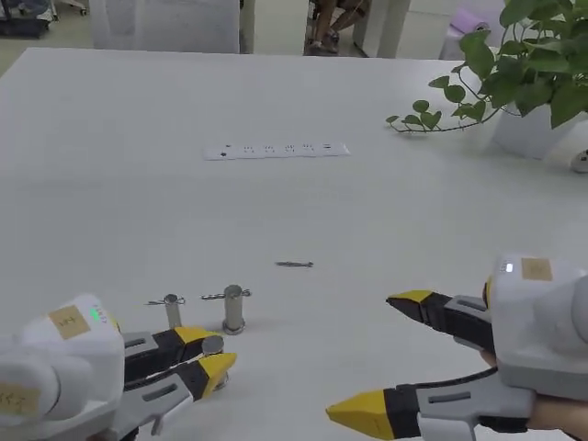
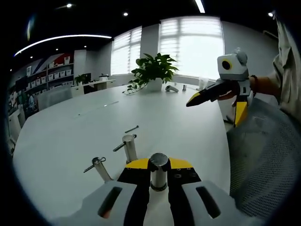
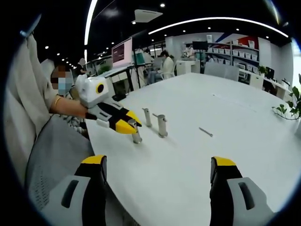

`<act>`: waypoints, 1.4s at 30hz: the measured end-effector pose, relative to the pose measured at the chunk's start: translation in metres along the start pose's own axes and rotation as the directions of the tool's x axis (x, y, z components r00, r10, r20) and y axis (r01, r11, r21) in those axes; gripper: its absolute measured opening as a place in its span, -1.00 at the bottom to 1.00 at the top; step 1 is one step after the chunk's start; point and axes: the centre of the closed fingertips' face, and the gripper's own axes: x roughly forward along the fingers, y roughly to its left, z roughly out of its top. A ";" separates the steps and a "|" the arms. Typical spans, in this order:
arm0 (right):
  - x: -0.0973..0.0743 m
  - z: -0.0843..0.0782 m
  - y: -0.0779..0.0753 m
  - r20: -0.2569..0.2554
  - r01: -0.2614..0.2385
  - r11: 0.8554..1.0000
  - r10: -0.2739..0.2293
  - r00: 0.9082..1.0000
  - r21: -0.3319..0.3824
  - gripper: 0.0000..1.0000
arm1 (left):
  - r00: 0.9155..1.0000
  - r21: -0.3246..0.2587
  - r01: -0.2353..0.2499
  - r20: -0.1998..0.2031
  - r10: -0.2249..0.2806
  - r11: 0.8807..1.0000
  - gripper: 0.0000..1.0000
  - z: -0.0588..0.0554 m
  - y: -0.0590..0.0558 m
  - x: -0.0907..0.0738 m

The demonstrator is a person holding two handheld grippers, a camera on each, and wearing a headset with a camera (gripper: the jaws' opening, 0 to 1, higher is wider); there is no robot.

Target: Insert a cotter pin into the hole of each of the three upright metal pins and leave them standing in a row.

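- My left gripper [image 1: 217,355] is clenched on a metal pin [image 2: 159,173]. The yellow-tipped jaws press against either side of its shaft, just below the round head. This pin stands upright on the white table [image 1: 303,202], close to my edge of it.
- Just beside the grip stands a second metal pin [image 1: 233,310], also upright. A cotter pin [image 1: 213,296] sticks out sideways from the hole near its top.
- Near that one is a thinner metal pin [image 1: 172,312], upright as well, with another cotter pin [image 1: 156,301] through its top.
- Farther out, a loose cotter pin [image 1: 294,265] lies flat on the table, apart from all three pins.
- My right gripper [image 1: 381,354] is released, its jaws spread wide with nothing between them. It is held off to the right, well apart from the pins.
- Beyond all this, a white power strip [image 1: 276,150] lies across the middle of the table.
- A potted plant [image 1: 519,64] stands at the far right corner.
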 end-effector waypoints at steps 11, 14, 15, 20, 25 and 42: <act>-0.001 -0.002 -0.002 -0.002 0.005 1.000 -0.005 1.000 0.005 0.83 | 1.000 0.030 0.028 -0.003 -0.028 0.999 -0.78 -0.004 -0.010 0.018; -0.001 -0.003 -0.002 -0.003 0.007 1.000 -0.007 1.000 0.008 0.83 | 1.000 0.025 0.028 -0.002 -0.028 0.999 -0.78 -0.005 -0.009 0.018; -0.001 -0.003 -0.002 -0.004 0.007 1.000 -0.007 1.000 0.012 0.83 | 1.000 0.027 0.026 -0.002 -0.026 0.999 -0.78 -0.005 -0.009 0.019; -0.001 -0.004 -0.002 -0.009 0.005 1.000 -0.005 1.000 0.011 0.82 | 1.000 0.033 0.025 -0.009 -0.025 0.999 -0.78 -0.009 -0.010 0.019; -0.001 -0.004 -0.002 -0.008 0.006 1.000 -0.006 1.000 0.013 0.82 | 0.999 0.031 0.031 -0.010 -0.031 0.999 -0.78 -0.011 -0.013 0.021; -0.002 -0.004 -0.002 -0.008 0.006 1.000 -0.006 1.000 0.016 0.81 | 0.999 0.054 0.046 0.015 -0.047 0.998 -0.77 -0.010 -0.015 0.022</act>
